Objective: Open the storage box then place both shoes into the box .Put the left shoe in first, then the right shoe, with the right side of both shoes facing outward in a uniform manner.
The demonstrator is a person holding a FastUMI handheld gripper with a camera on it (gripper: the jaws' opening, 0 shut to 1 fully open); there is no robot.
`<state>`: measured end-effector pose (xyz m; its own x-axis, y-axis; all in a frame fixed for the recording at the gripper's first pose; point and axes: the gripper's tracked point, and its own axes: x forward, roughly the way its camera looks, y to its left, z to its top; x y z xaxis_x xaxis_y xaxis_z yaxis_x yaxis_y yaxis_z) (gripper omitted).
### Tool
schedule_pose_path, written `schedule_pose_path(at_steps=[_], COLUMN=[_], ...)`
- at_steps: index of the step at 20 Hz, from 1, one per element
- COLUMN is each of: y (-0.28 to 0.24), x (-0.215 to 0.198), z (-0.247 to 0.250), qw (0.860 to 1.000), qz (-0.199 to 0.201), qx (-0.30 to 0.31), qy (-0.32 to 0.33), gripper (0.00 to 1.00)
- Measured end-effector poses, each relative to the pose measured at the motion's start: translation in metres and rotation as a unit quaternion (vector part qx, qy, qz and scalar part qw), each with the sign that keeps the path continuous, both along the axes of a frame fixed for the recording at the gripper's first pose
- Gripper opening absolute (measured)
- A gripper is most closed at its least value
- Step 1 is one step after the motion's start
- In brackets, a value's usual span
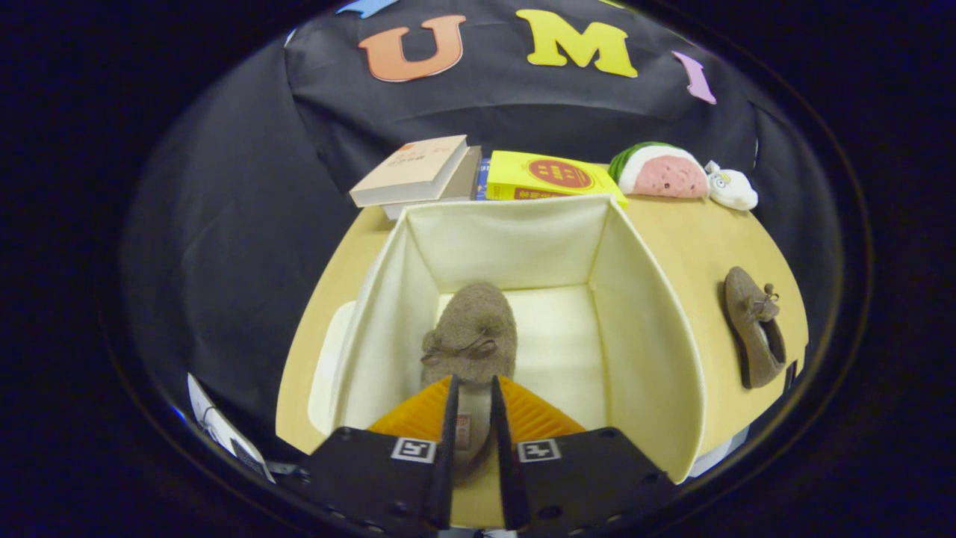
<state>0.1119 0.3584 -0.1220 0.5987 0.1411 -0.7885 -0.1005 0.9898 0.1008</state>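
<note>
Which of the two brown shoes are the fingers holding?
The shoe inside the box, gripped at its heel between the fingers. The other shoe lies on the table, right of the box.

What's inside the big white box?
One brown shoe is inside the box, its heel held between the fingers of the gripper. The fingers cover the floor near the box's front.
</note>
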Motion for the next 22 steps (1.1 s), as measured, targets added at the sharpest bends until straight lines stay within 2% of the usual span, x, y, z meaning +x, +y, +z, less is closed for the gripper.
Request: schedule_pose_path(at_steps=[4, 8, 10, 16, 18, 22], y=[-0.021, -0.052, -0.072, -0.155, -0.182, -0.252], x=[-0.009, -0.023, -0.032, -0.040, -0.038, -0.026], z=[0.044, 0.086, 0.102, 0.132, 0.130, 0.111], qw=[0.999, 0.994, 0.991, 0.985, 0.984, 0.986], qz=[0.015, 0.044, 0.057, 0.045, 0.044, 0.014], qx=[0.005, 0.005, -0.006, -0.036, -0.043, -0.052], qy=[-0.052, -0.101, -0.119, -0.165, -0.167, -0.155], gripper=[0.67, 0.93, 0.97, 0.97, 0.97, 0.97])
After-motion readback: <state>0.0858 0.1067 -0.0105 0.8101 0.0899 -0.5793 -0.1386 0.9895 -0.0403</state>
